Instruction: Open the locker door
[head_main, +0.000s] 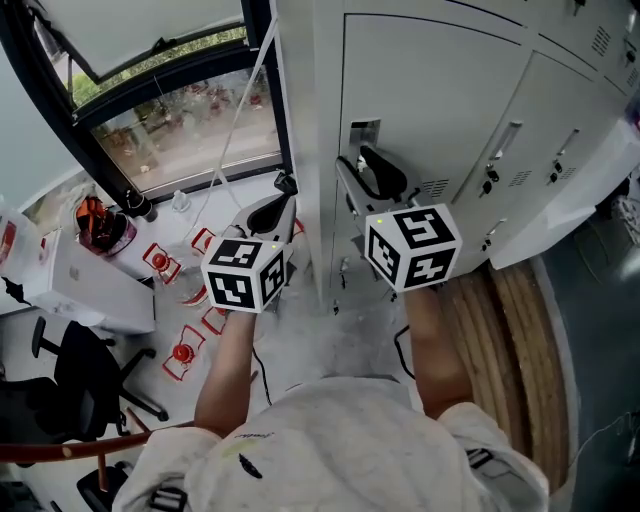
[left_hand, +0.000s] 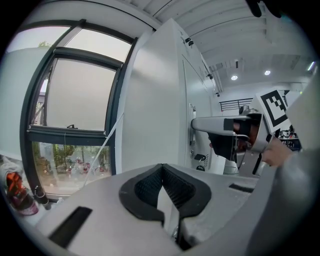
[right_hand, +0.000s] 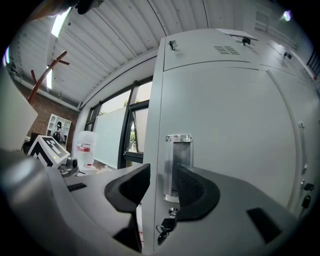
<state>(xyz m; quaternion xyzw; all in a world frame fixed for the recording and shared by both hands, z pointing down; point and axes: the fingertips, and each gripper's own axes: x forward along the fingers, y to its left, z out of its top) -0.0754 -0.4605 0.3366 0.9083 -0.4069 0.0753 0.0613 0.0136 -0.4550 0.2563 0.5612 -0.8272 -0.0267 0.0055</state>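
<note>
Pale speckled floor (head_main: 350, 340) runs under me, between a dark-framed window (head_main: 180, 110) at the upper left of the head view and a bank of grey-white sheet-metal lockers (head_main: 560, 120) at the upper right. Nearest, my left gripper (head_main: 283, 190) has its black ribbed fingers (left_hand: 145, 187) pressed together with nothing between them, pointed along the flat side panel (left_hand: 150, 100). At centre frame my right gripper (head_main: 368, 170) has its fingers (right_hand: 192, 187) spread wide. They straddle the left edge of the locker door (right_hand: 225, 125) and its handle (right_hand: 178, 165), a tall, shiny recessed metal pull. Neither pad seems to press on it. A small key (right_hand: 165, 227) hangs in the lock just below. The door is smooth painted metal and looks shut, so the locker's contents are hidden. Farther off, at the left of the right gripper view, stands a translucent round jug (right_hand: 86, 147) with a red label. I can't tell what it holds.
</note>
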